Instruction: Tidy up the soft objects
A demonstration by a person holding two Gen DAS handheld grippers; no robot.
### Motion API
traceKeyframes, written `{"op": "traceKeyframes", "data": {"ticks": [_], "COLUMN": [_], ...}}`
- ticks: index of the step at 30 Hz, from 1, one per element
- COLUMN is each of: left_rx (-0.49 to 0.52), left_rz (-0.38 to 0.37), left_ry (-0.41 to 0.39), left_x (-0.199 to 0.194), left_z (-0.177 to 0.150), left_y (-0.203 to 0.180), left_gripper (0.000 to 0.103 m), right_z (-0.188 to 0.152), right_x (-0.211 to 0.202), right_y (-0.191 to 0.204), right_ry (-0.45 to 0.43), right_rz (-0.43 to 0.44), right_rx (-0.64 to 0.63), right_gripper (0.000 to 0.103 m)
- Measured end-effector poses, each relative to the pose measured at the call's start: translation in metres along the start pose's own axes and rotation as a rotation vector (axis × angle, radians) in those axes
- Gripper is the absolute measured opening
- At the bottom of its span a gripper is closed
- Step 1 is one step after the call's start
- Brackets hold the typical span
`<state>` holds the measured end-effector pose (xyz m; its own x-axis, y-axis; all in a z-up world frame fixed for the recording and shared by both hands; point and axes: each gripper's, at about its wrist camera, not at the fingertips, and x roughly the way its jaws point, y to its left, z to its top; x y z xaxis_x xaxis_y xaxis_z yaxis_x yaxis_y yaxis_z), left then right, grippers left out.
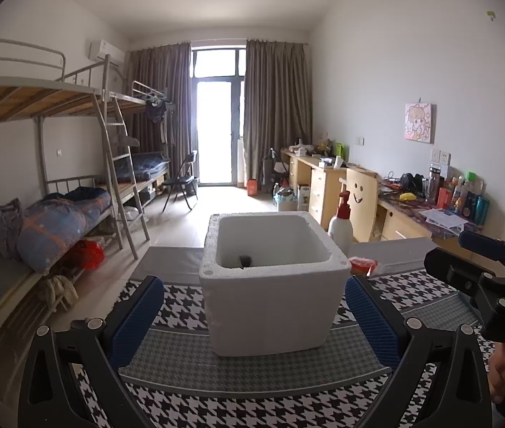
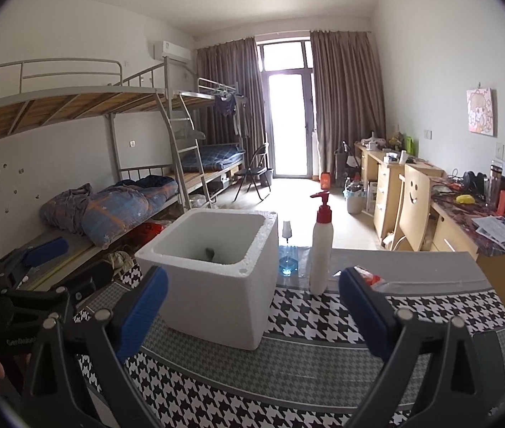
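Presently catalogued, by item:

1. Foam box (image 1: pixel 270 285), white, open-topped, upright on the houndstooth cloth (image 1: pixel 252 403) at table centre. From the left wrist it sits at 12 o'clock; from the right wrist, at 11 o'clock.
2. Soft object (image 1: pixel 245 260), small and dark, lying on the box floor against the near wall. Its kind cannot be told.
3. Left gripper (image 1: pixel 254 315): released, blue pads (image 1: pixel 134 321) spread wide, the box ahead between them, untouched.
4. Right gripper (image 2: pixel 254 315): released, jaws spread wide, nothing between the pads. From the left wrist it shows at 3 o'clock, a hand (image 1: pixel 502 374) on its handle.
5. Pump bottle (image 2: pixel 322 249), white with red top, upright just right of the box.
6. Blue glass bottle (image 2: pixel 288 256), behind, between box and pump bottle.
7. Red packet (image 1: pixel 361 265), at the box's right, partly hidden.
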<state>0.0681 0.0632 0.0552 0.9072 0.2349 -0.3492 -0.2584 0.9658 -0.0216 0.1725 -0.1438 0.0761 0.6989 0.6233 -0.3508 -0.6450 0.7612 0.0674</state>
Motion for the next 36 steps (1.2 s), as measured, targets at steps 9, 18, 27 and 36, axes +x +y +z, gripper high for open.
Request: {"op": "traceKeyframes", "data": {"ticks": [9, 18, 27, 36], "left_rx": [-0.029, -0.007, -0.020, -0.021], "left_rz": [0.020, 0.040, 0.040, 0.044], "left_ry": [-0.029, -0.041, -0.055, -0.060], "left_x": [-0.008, -0.011, -0.018, -0.028], "left_z": [-0.013, -0.026, -0.035, -0.050], "left_y": [-0.003, -0.011, -0.009, -0.011], "left_gripper": [0.102, 0.102, 0.102, 0.102], "right_z": [-0.019, -0.034, -0.047, -0.062], "right_x": [-0.010, -0.011, -0.029, -0.045], "right_y": [0.003, 0.004, 0.005, 0.013], "right_ry": [-0.023, -0.018, -0.049, -0.087], "right_rz": [-0.002, -0.019, -0.031, -0.036], "right_rx": [-0.013, -0.009, 0.002, -0.009], "right_gripper": [0.098, 0.102, 0.102, 0.102]}}
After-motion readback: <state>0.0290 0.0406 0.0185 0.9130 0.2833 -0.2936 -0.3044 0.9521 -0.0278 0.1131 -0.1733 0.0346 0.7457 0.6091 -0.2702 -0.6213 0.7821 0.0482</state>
